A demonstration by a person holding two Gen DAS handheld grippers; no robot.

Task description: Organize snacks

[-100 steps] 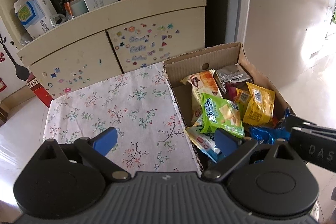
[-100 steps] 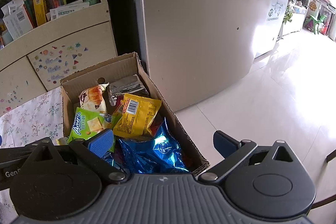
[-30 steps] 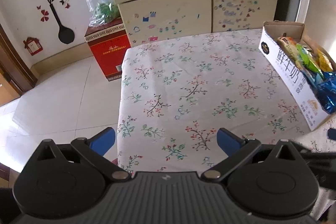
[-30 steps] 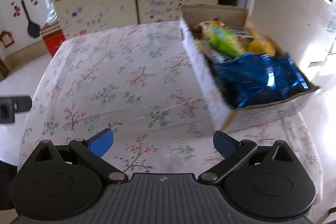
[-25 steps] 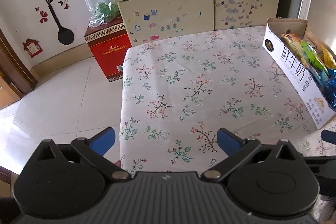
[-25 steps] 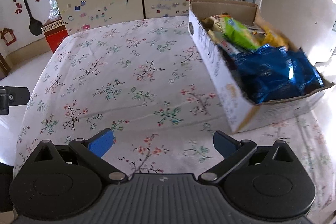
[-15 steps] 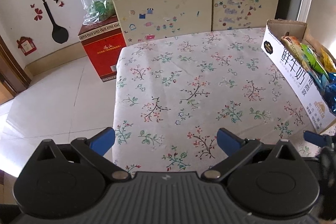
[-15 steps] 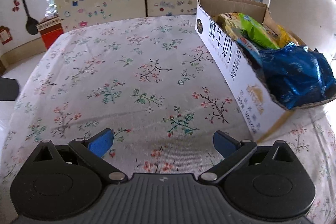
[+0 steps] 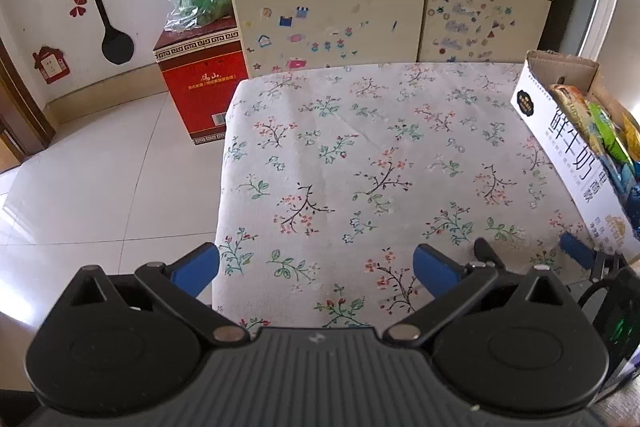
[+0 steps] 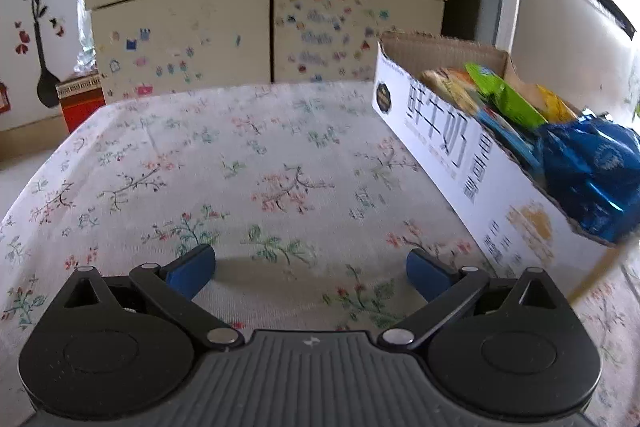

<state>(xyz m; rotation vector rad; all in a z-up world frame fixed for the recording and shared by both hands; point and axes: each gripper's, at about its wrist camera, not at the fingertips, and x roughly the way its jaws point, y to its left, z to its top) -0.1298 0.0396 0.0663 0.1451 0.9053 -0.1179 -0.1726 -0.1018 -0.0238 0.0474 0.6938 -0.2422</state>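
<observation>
You hold the left gripper (image 9: 316, 265) and right gripper (image 10: 308, 273) spread and empty, low over the tablecloth (image 10: 256, 163), because the box (image 10: 472, 163) of snacks (image 10: 592, 163) waits at two o'clock.

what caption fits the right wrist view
Open right hand-held gripper above floral tablecloth, snack-filled cardboard box to its right.

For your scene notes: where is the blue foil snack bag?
In the right wrist view, the blue foil bag sits at the near end of the cardboard box, right of the floral tablecloth.
</observation>
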